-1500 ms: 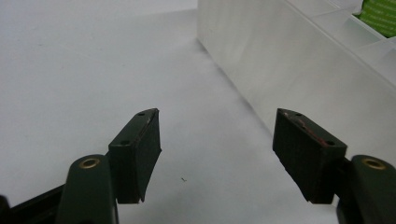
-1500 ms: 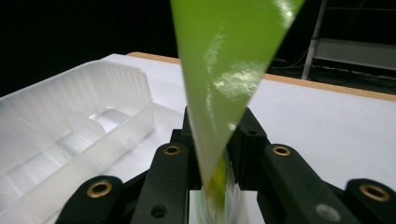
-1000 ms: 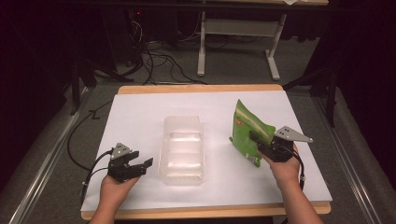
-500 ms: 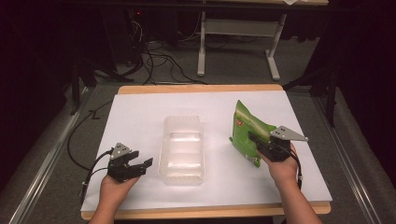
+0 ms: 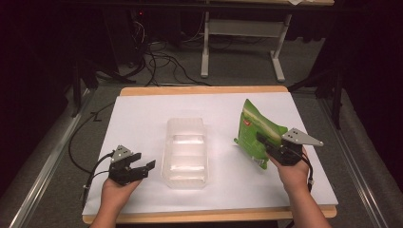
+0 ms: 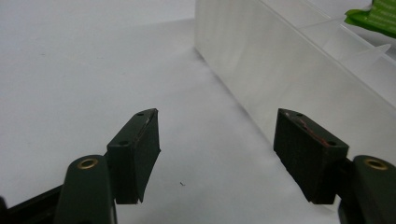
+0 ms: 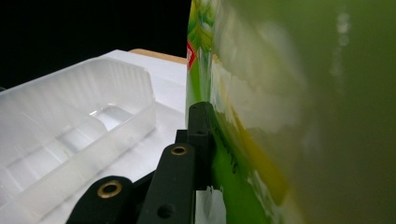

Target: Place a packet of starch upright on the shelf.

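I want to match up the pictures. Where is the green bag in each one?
High view: the green bag is right of centre, pinched by the right gripper, right of the clear plastic bin.
Left gripper view: just a green corner at the top right, beyond the bin.
Right gripper view: it covers the right half, very close and blurry.
Shared landmark: the bin.

The clear bin (image 5: pixel 186 152) sits on the table (image 5: pixel 142 114), near its centre. The left gripper (image 5: pixel 135 169) is positioned just beside the bin's left wall, toward the table's near edge. The snack bag (image 5: pixel 254 133) is located right of the bin and apart from it. The right gripper (image 5: pixel 271 145) is at the bag's near right side, in contact with it.
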The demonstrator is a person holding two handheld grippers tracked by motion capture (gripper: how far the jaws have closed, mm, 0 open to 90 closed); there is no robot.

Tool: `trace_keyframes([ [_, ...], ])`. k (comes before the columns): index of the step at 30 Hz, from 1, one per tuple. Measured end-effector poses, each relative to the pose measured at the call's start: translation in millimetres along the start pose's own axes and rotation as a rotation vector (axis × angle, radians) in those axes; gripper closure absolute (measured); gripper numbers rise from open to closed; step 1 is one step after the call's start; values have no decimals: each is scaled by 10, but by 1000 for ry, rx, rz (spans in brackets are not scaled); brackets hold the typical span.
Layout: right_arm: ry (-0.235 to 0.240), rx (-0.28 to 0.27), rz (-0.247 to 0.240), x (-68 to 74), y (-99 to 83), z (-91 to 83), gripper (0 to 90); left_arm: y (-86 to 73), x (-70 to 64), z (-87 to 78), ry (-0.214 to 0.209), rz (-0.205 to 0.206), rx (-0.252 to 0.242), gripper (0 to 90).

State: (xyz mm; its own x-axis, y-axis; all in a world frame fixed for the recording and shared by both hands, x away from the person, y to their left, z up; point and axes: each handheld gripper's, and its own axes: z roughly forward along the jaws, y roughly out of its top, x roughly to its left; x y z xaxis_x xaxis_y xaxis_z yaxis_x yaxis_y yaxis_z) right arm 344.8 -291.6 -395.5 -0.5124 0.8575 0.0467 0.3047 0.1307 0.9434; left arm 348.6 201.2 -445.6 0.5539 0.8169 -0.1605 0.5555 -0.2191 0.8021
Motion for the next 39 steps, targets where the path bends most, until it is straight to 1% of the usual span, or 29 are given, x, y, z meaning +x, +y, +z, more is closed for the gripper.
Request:
trace_keyframes([
  [6,16,-14,-9,39,32,-37,825,3,9,-13,5,4,-7,318],
  [7,18,-16,-4,50,40,-43,825,4,11,-18,6,3,-7,318],
  [12,33,-34,-7,113,96,-58,825,-5,19,-44,14,-4,-11,318],
  [13,47,-43,-17,151,126,-63,825,-4,21,-56,15,-7,-17,318],
  [14,47,-43,-17,151,126,-63,825,-4,21,-56,15,-7,-17,318],
  [17,74,-56,-26,221,176,-63,825,-2,33,-66,18,-10,-23,318],
  [20,93,-60,-35,289,228,-53,826,-6,41,-69,26,0,-16,320],
  [23,121,-69,-37,337,281,-14,827,-8,45,-87,29,4,-18,319],
  [24,121,-69,-37,337,281,-14,827,-8,45,-87,29,4,-18,318],
  [25,132,-69,-38,358,305,12,827,-9,52,-96,32,2,-20,317],
  [27,139,-70,-40,366,318,25,827,-10,57,-100,33,0,-21,316],
  [29,159,-69,-37,392,363,54,827,-10,67,-109,34,-12,-29,315],
  [30,159,-69,-37,392,363,54,827,-10,67,-109,34,-12,-29,314],
  [31,177,-74,-40,408,395,80,827,-9,69,-103,34,-13,-29,314],
  [34,187,-75,-44,429,422,105,827,-7,64,-100,35,-11,-25,314],
  [35,198,-76,-44,443,440,137,827,-7,62,-98,35,-8,-27,313],
  [39,206,-69,-49,461,459,187,827,-8,62,-99,37,-4,-28,310],
])
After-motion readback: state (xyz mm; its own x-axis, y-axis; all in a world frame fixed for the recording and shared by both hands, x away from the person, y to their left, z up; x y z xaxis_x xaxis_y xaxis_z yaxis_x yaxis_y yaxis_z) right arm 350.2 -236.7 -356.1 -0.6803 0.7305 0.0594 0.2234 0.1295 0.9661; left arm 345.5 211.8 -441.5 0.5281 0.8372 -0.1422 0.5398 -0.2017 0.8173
